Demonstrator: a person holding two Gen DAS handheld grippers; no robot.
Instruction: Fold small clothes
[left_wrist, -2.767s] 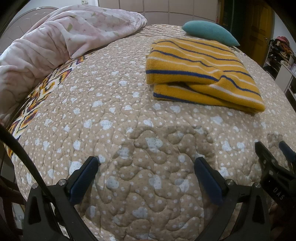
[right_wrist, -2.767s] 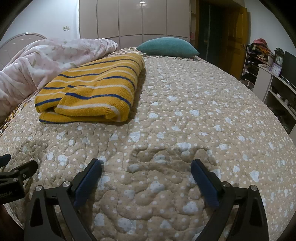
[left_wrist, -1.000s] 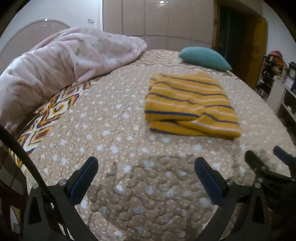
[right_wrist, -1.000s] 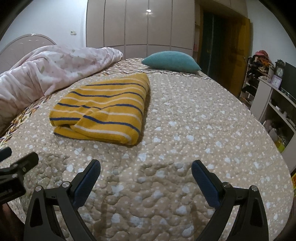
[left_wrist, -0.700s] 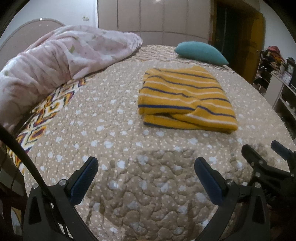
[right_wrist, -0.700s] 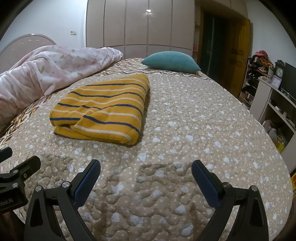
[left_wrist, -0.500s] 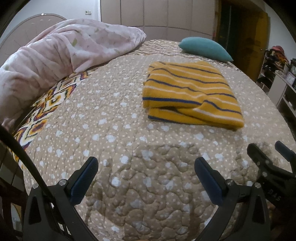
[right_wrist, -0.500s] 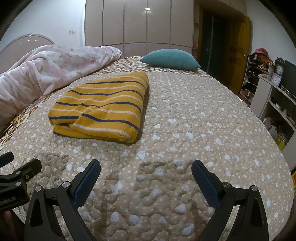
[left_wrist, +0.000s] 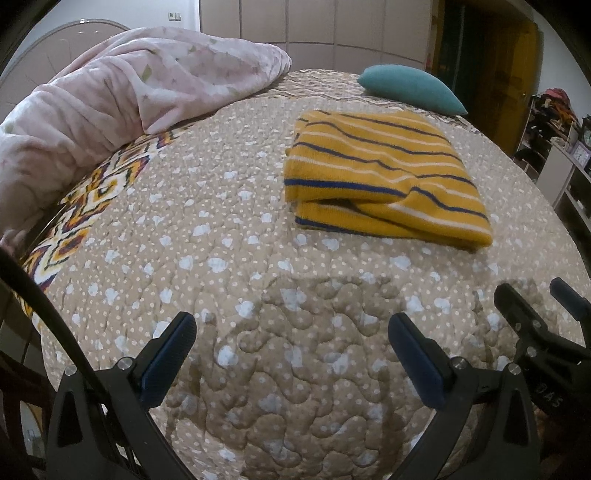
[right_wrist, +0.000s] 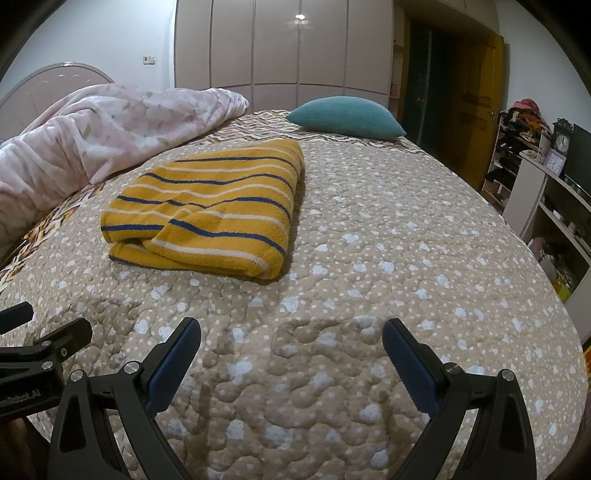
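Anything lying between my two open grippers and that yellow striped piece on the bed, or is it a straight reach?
Nothing visible. Only bare quilted bedspread lies between the left gripper, the right gripper and the folded yellow striped garment. The pink blanket and teal pillow sit off that path.

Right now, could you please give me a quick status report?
Left gripper open, right gripper open, both empty. Striped sweater folded on bedspread. Nothing in the way.
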